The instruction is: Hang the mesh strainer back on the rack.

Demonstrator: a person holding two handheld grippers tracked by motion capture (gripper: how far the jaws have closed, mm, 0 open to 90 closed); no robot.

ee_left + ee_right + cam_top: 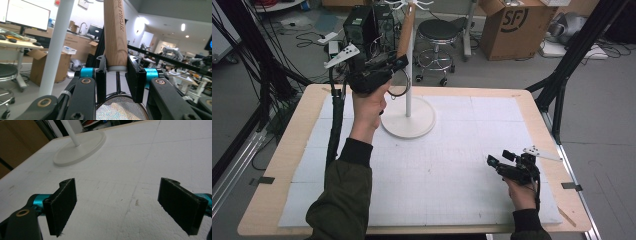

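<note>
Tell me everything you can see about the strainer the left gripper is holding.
The strainer has a light wooden handle with dark lettering along it, a white collar at its lower end, and a round metal rim around fine silver mesh. The left gripper is shut on the handle just above the collar. It is held in the air with the handle up and the mesh nearest the camera, close beside the white stand's pole.

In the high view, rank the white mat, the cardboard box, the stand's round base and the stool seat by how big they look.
1. White mat
2. Cardboard box, though it sits farther back
3. Round base of the stand
4. Stool seat, also farther back
</note>
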